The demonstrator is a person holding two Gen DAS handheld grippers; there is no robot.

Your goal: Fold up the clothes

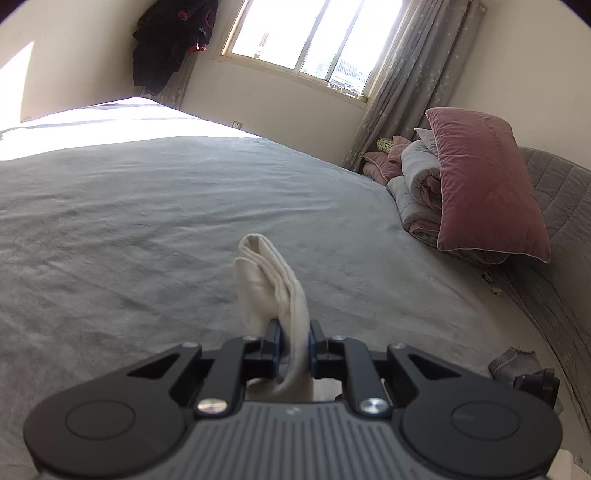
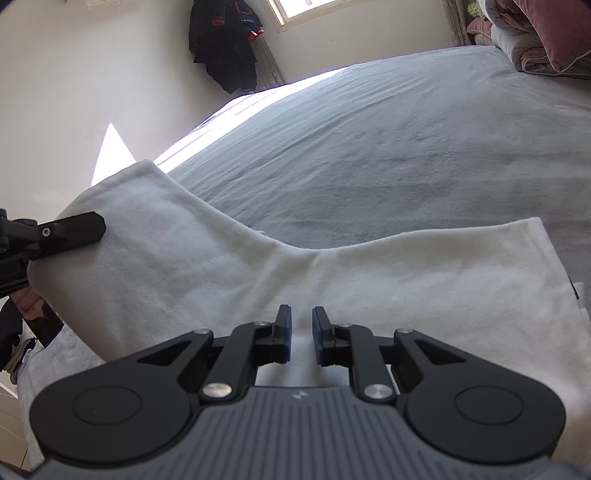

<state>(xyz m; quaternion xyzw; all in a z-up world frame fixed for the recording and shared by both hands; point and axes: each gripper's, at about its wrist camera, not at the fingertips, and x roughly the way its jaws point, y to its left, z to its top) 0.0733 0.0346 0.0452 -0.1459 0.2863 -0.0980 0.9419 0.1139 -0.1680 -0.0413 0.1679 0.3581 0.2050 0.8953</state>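
In the left wrist view, the left hand-held gripper (image 1: 294,332) has its fingers drawn in on a bunched fold of the white garment (image 1: 275,291), which stands up between the pads and curls over above them. Beyond it the grey bed (image 1: 147,206) stretches away, sunlit at its far edge. Dark clothes (image 1: 170,40) hang in the wall corner left of the window (image 1: 314,33); a grey curtain (image 1: 410,74) falls to the right of it, and a pink pillow (image 1: 484,184) leans on folded bedding (image 1: 417,184) at the headboard.

In the right wrist view, the left hand-held gripper (image 2: 74,230) comes in from the left edge, one black finger lying on a raised corner of the white garment (image 2: 406,280). The cloth spreads across the near part of the bed (image 2: 369,140), its far edge dipping in the middle. The right hand-held gripper (image 2: 301,325) sits over the cloth with a narrow gap between its fingers, holding nothing.
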